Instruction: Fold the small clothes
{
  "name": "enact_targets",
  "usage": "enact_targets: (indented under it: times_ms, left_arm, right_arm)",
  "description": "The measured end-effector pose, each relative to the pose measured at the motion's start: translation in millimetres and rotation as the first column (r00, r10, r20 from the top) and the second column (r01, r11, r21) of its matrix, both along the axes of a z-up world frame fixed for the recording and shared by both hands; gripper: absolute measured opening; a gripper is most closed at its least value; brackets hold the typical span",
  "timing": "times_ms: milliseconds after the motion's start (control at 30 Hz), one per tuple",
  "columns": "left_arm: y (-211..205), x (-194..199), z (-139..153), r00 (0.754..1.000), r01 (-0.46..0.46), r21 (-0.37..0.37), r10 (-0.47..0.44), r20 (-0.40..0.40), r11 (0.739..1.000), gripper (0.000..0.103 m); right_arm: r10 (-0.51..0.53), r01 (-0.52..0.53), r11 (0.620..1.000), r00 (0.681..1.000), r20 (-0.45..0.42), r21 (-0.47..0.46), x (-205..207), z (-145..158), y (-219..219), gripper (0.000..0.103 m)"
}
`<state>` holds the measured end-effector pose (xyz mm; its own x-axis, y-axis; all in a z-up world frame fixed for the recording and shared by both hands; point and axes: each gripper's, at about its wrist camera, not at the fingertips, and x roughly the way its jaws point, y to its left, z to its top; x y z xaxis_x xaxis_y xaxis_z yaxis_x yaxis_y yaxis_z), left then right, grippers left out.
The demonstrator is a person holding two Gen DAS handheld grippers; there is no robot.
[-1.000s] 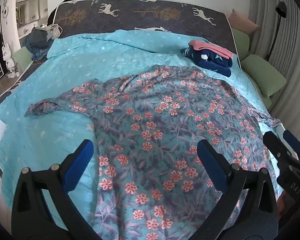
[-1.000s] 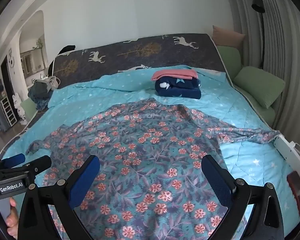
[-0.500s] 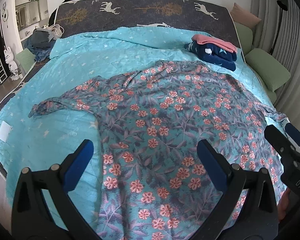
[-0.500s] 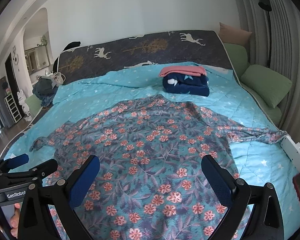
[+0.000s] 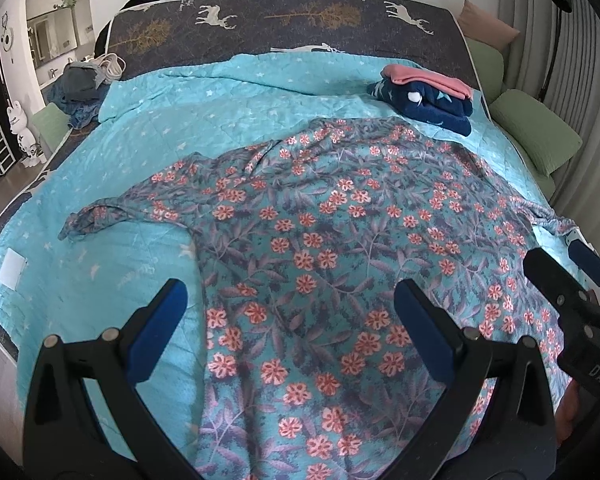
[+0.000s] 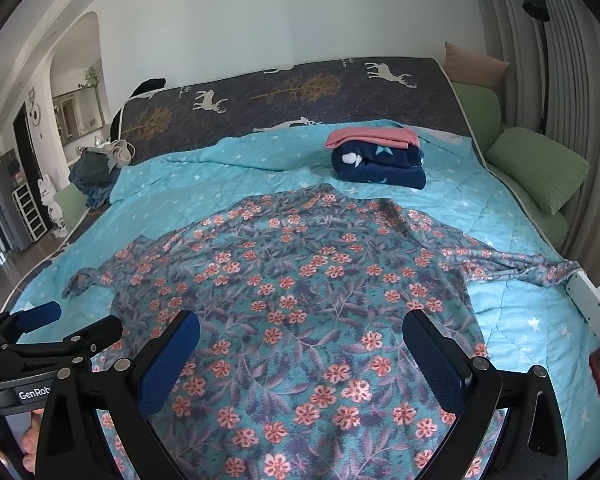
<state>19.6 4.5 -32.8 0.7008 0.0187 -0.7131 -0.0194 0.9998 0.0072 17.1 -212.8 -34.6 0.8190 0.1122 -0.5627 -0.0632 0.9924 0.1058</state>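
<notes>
Dress: a floral dress (image 5: 340, 240) lies spread flat on the bed (image 5: 100, 272), sleeves out to either side, hem nearest the cameras.
Left sleeve: bunched at its end (image 5: 88, 220), lying on the quilt.
Right sleeve: twisted (image 6: 532, 268), reaching the bed's right edge beside a white power strip (image 6: 588, 296).
Stack: beyond the dress's collar, a folded navy garment (image 6: 380, 168) with a folded pink one (image 6: 372, 138) on top.
Pile: dark clothes (image 5: 82, 88) at the bed's far left corner.
Cushions: green ones (image 6: 540, 168) off the bed's right side.
Left hand-held gripper (image 5: 288, 320): jaws wide, holding nothing, above the dress's hem at its left edge.
Right hand-held gripper (image 6: 300, 356): jaws wide, holding nothing, above the skirt's middle.
Hands: fingers (image 6: 30, 446) only partly visible under the left tool.
</notes>
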Motion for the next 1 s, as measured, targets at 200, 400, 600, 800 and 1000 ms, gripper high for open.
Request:
enact_targets:
  times_ms: [200,400,600,800,1000]
  left_arm:
    - [1,0,-1,1.000,0.004,0.005,-0.004,0.000,1.000,0.103]
    - [1,1,-1,1.000,0.006,0.005,-0.006,-0.002,1.000,0.103]
    - [2,1,-1,1.000,0.011,0.004,-0.011,-0.005,1.000,0.103]
    - [2,1,-1,1.000,0.009,0.004,-0.009,-0.004,1.000,0.103]
    - [3,2,-2,1.000,0.008,0.001,-0.008,-0.012,1.000,0.103]
  right_arm:
    - [0.010,-0.010,1.000,1.000,-0.001,0.006,0,0,3,0.103]
    - [0.014,-0.014,1.000,1.000,-0.001,0.001,2,1,5,0.103]
    - [0.013,-0.013,1.000,1.000,0.006,-0.005,3,4,8,0.103]
    - [0.027,-0.026,1.000,1.000,0.009,-0.007,3,6,10,0.103]
    - [0.038,-0.038,0.999,0.999,0.013,-0.017,3,6,15,0.103]
